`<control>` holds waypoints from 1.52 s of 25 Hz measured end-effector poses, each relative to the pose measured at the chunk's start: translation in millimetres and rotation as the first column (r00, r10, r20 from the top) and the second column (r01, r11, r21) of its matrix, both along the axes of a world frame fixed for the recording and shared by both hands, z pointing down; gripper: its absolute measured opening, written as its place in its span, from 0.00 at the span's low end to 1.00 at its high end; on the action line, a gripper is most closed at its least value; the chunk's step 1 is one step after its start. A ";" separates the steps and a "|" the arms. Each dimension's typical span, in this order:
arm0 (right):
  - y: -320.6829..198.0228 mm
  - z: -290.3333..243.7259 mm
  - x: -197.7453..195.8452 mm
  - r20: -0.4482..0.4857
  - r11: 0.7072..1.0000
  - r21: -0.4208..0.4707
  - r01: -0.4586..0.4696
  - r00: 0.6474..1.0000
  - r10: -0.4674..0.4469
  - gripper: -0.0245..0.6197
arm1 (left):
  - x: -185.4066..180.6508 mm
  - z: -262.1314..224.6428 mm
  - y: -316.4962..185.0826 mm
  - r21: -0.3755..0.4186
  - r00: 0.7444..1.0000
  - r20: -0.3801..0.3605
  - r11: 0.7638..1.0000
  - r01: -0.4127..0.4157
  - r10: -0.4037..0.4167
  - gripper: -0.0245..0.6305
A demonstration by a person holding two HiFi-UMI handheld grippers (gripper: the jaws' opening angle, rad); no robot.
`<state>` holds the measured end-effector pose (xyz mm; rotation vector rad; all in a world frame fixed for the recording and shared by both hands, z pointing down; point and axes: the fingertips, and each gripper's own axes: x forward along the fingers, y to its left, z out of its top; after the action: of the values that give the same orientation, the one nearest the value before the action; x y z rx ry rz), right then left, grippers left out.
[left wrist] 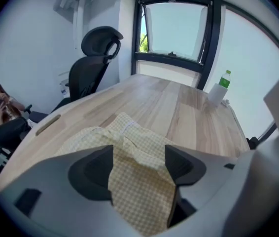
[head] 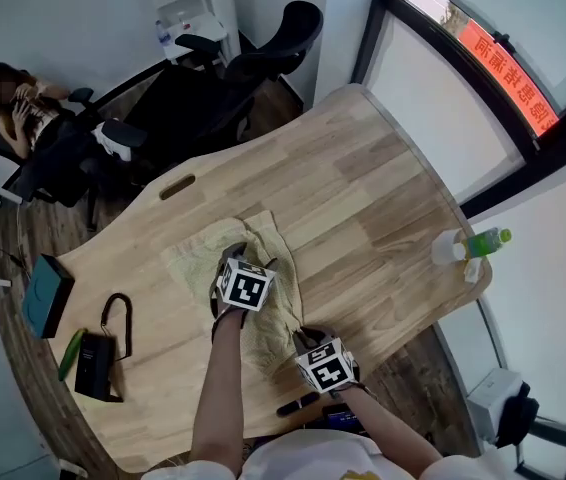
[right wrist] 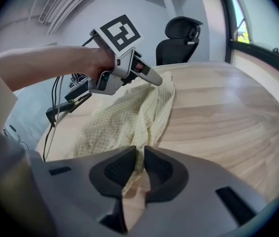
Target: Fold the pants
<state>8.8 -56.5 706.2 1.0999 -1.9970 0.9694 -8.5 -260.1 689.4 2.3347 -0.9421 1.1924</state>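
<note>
The pants (head: 266, 236) lie bunched on the worktop (head: 363, 183), well apart from the bottle (head: 475, 242). The left hand-held gripper (left wrist: 139, 169) is wide open around loose cloth, and the right hand-held gripper (right wrist: 138, 169) pinches an edge. I think a fold is half laid, so next the left needs a new grip.

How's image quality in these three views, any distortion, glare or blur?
Head view: evenly daylit, sharp, window frame bent by the lens. Left gripper view: strong fisheye, window washed out. Right gripper view: dark corners, pants near the lens soft.

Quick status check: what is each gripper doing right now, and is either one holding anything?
Left gripper: open; the pants lie between its jaws, not pinched.
Right gripper: shut on an edge of the pants.
</note>
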 end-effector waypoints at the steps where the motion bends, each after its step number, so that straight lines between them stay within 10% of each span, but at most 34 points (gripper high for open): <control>1: -1.2 -1.8 0.2 -0.010 1.000 0.010 0.014 1.000 -0.014 0.12 | -4.2 -7.0 1.5 0.026 1.000 -0.009 1.000 0.009 -0.009 0.53; 10: -16.6 -22.9 21.5 -0.077 0.994 0.098 -0.052 0.995 0.060 0.21 | -45.6 -45.3 19.2 0.080 0.982 -0.143 0.988 0.132 -0.120 0.53; 13: -21.8 -35.2 21.2 -0.091 0.989 0.134 -0.060 0.993 0.072 0.22 | -62.4 -68.1 22.0 0.110 0.956 -0.220 0.969 0.220 -0.192 0.26; 20: -26.7 -62.3 15.9 -0.093 0.970 0.230 -0.085 0.990 0.109 0.22 | -85.2 -93.4 60.6 0.135 0.935 -0.280 0.955 0.263 -0.218 0.05; 26: -17.2 -75.9 18.7 -0.075 0.950 0.281 -0.133 0.984 0.160 0.21 | -111.2 -98.3 101.7 0.098 0.877 -0.384 0.932 0.349 -0.287 0.05; 35: -9.2 -86.5 40.7 0.053 0.914 0.290 -0.282 0.959 0.279 0.08 | -125.3 -111.6 140.5 0.036 0.723 -0.604 0.894 0.447 -0.337 0.05; 38: -3.4 -81.2 33.9 0.043 0.943 0.269 -0.197 0.980 0.193 0.05 | -130.7 -103.5 155.0 0.053 0.733 -0.575 0.877 0.477 -0.364 0.05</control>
<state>42.8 -59.9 625.0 1.4674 -2.1086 0.8174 -139.2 -105.2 585.9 2.2224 -1.3091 0.2161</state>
